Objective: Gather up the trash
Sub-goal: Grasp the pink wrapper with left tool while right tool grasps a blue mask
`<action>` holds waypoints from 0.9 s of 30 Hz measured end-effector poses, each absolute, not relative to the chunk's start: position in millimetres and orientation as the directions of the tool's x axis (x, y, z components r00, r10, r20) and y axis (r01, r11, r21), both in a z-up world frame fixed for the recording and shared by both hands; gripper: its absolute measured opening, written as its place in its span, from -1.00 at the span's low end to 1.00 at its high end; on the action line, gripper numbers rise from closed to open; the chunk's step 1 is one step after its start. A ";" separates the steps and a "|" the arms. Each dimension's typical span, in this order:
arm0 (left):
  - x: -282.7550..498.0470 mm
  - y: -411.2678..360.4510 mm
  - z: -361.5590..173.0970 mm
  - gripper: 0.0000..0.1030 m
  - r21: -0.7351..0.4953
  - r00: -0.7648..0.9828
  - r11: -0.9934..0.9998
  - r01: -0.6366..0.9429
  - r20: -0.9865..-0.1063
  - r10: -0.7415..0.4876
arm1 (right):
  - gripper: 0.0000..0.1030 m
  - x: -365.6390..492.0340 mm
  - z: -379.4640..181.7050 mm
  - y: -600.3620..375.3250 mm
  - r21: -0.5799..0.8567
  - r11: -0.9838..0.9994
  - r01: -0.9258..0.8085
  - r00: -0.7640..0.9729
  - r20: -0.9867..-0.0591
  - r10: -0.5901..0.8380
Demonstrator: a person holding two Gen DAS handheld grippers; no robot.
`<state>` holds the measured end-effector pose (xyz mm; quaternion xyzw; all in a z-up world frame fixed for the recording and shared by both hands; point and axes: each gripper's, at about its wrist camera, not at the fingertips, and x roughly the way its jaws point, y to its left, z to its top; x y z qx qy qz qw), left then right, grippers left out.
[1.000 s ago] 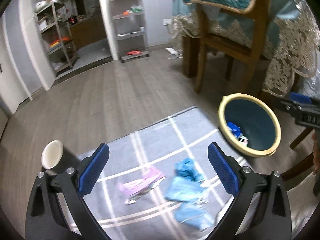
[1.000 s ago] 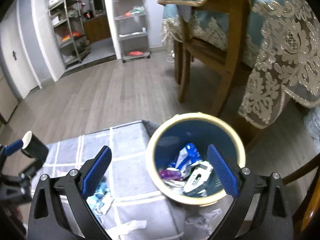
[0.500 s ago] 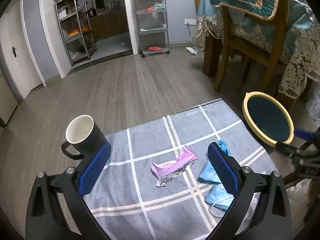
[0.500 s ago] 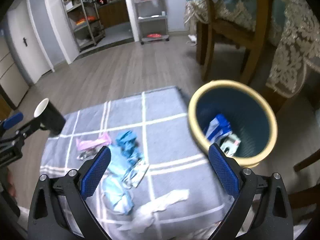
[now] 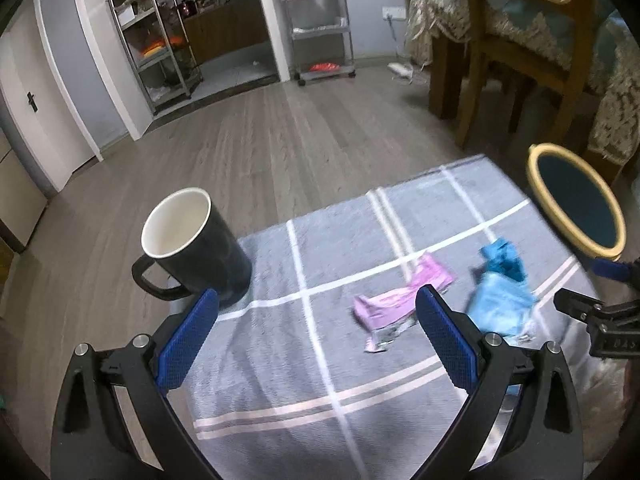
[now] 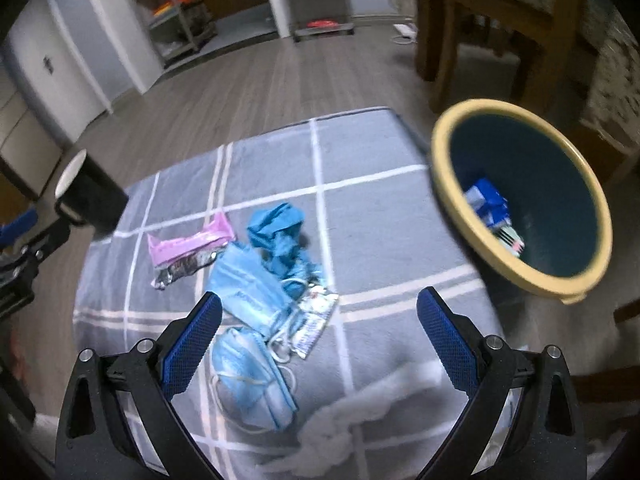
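Observation:
Trash lies on a grey checked cloth (image 6: 372,216): a pink wrapper (image 6: 186,246) (image 5: 400,300), a crumpled blue glove (image 6: 280,232) (image 5: 502,258), light blue face masks (image 6: 248,296) (image 5: 500,306), a small printed packet (image 6: 316,320) and white tissue (image 6: 360,416). A yellow-rimmed blue bin (image 6: 524,204) (image 5: 576,204) stands off the cloth's right edge with wrappers inside. My right gripper (image 6: 318,344) is open above the masks and packet. My left gripper (image 5: 316,344) is open over bare cloth, left of the pink wrapper. Both hold nothing.
A black mug (image 5: 192,244) (image 6: 88,196) with a white inside stands at the cloth's left corner. A wooden chair (image 5: 520,56) and a table under a lace cloth (image 5: 616,120) stand behind the bin. Metal shelf racks (image 5: 160,40) line the far wall across the wood floor.
Both grippers swung left, away from the bin and toward the trash pile. The right one came from over the bin to above the masks. The mug came closer in the left view.

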<state>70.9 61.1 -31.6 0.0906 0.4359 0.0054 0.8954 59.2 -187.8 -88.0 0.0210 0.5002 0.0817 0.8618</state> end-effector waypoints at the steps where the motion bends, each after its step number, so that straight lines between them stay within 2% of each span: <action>1: 74.0 62.9 -36.9 0.89 0.169 0.610 0.983 0.066 -0.786 0.094 | 0.87 61.0 -92.2 -183.2 0.114 0.985 -0.132 0.479 -0.863 0.164; 8: 91.1 59.4 -69.8 0.89 0.136 0.557 0.988 0.072 -0.827 0.073 | 0.77 71.3 -107.9 -167.2 0.118 0.978 -0.170 0.446 -0.876 0.183; 11: 98.1 47.8 -80.4 0.88 0.144 0.548 0.984 0.108 -0.834 0.062 | 0.51 75.0 -114.4 -164.4 0.118 0.977 -0.179 0.428 -0.885 0.185; 13: 101.8 41.9 -85.9 0.88 0.141 0.546 0.981 0.132 -0.836 0.047 | 0.20 77.2 -119.6 -164.5 0.129 0.976 -0.178 0.402 -0.895 0.192; 14: 103.8 38.9 -88.7 0.88 0.134 0.545 0.980 0.144 -0.838 0.035 | 0.12 77.3 -122.1 -164.0 0.137 0.974 -0.182 0.388 -0.900 0.200; 16: 107.4 34.1 -93.0 0.88 0.124 0.541 0.979 0.163 -0.841 0.017 | -0.28 75.9 -123.2 -162.7 0.132 0.973 -0.191 0.374 -0.906 0.196; 18: 111.0 30.5 -97.6 0.88 0.118 0.537 0.977 0.180 -0.844 0.004 | -0.47 73.9 -121.9 -161.9 0.147 0.970 -0.193 0.364 -0.908 0.210; 20: 114.3 26.5 -102.5 0.88 0.103 0.531 0.974 0.200 -0.847 -0.019 | -0.55 71.5 -120.5 -162.6 0.159 0.968 -0.195 0.359 -0.907 0.221; 22: 116.7 23.7 -104.3 0.88 0.085 0.533 0.972 0.217 -0.845 -0.045 | -0.76 69.1 -117.4 -163.6 0.180 0.963 -0.198 0.359 -0.901 0.242; 24: 118.0 19.1 -106.5 0.87 0.067 0.526 0.969 0.239 -0.848 -0.071 | -0.81 67.9 -114.0 -166.6 0.189 0.962 -0.196 0.366 -0.896 0.250; 27: 119.5 11.1 -113.4 0.63 0.053 0.500 0.961 0.271 -0.861 -0.094 | -0.87 70.3 -108.0 -172.1 0.204 0.963 -0.174 0.385 -0.887 0.257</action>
